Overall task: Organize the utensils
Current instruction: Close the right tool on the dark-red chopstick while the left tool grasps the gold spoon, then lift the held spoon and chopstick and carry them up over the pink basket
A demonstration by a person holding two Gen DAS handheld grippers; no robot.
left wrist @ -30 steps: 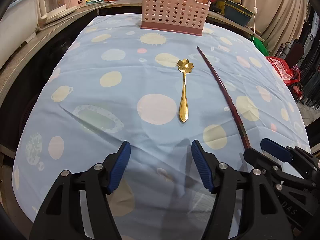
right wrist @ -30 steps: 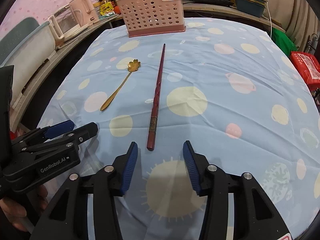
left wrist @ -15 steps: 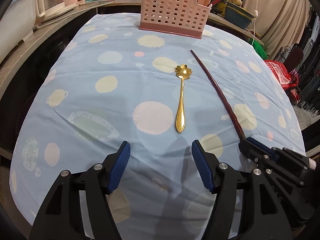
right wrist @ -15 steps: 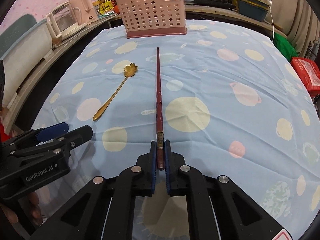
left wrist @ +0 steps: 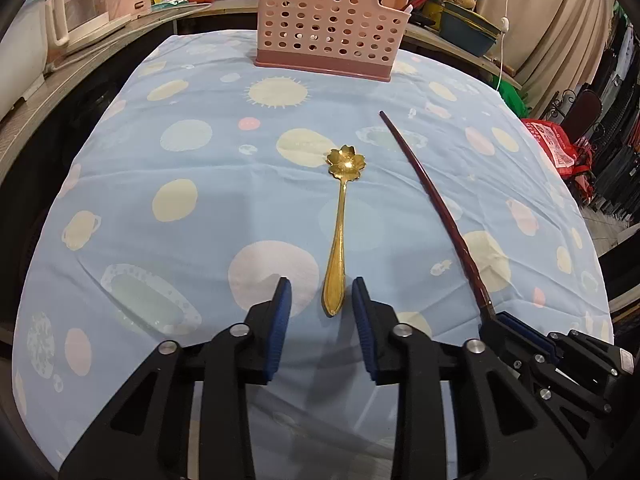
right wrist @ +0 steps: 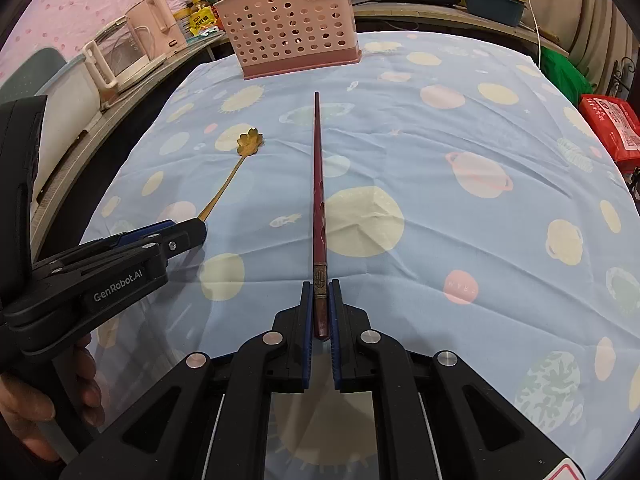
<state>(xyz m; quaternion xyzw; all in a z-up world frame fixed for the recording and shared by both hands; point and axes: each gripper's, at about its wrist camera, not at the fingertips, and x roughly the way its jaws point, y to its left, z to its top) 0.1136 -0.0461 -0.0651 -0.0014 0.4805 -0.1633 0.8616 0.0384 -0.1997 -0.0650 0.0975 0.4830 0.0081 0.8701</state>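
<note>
Your right claw (right wrist: 320, 312) is clamped on the thick butt end of a dark red chopstick (right wrist: 319, 200), its blue pads (right wrist: 307, 320) pressed against both sides of the stick just behind the brass-coloured band. The chopstick runs straight ahead from the jaws across the blue, planet-patterned cloth (right wrist: 460, 240) on the desk, its thin tip aimed toward the pink perforated utensil basket (right wrist: 292, 32) at the far edge.

Your left claw (left wrist: 320, 308) has just been closing, yet its jaws stand partly apart, with the blunt handle end of a gold spoon (left wrist: 340, 232) lying between the blue pads (left wrist: 280, 316). A gap of cloth shows on each side of the handle, so the pads do not press on it. The spoon lies flat on the cloth, handle toward you and its flower-shaped bowl pointing away toward the basket, which stands well beyond it.

From the left wrist view, the chopstick lies to the right of the spoon, separate from it, ending in the right claw at the lower right. From the right wrist view, the left claw reaches in from the left over the spoon's handle, and part of your hand (right wrist: 44, 408) shows beneath it. The basket stands upright at the far end of the desk.
</note>
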